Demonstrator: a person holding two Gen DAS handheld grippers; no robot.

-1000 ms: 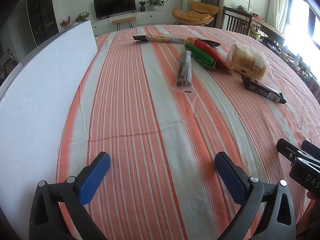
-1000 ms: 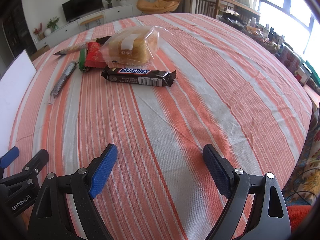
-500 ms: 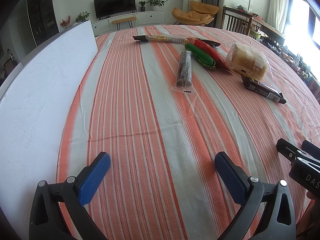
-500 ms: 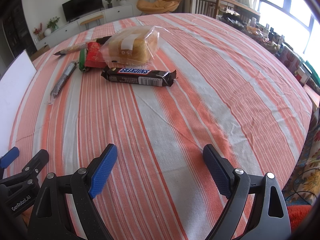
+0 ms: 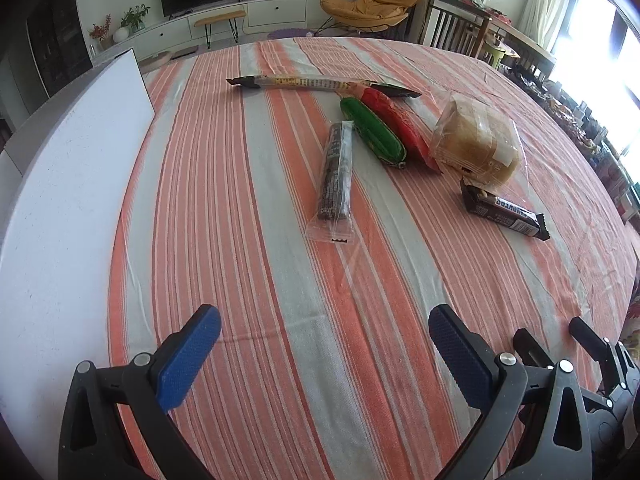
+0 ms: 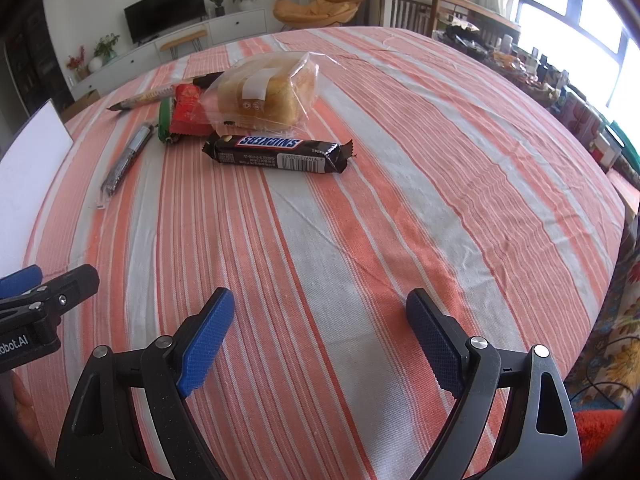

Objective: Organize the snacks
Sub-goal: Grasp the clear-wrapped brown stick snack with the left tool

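Note:
Snacks lie on the striped tablecloth (image 5: 248,208): a dark stick in clear wrap (image 5: 336,168), a green pack (image 5: 372,132), a red pack (image 5: 396,124), a long thin stick (image 5: 304,82), bagged bread (image 5: 476,144) and a Snickers bar (image 5: 504,212). In the right wrist view the Snickers bar (image 6: 276,152) lies in front of the bread (image 6: 264,92). My left gripper (image 5: 324,344) is open and empty, well short of the snacks. My right gripper (image 6: 316,332) is open and empty, near the table's front.
A white board (image 5: 68,184) lies along the left of the table. The right gripper's tips (image 5: 576,344) show at the lower right of the left wrist view. The left gripper shows at the left edge of the right wrist view (image 6: 44,292). Chairs and clutter stand beyond the far right edge.

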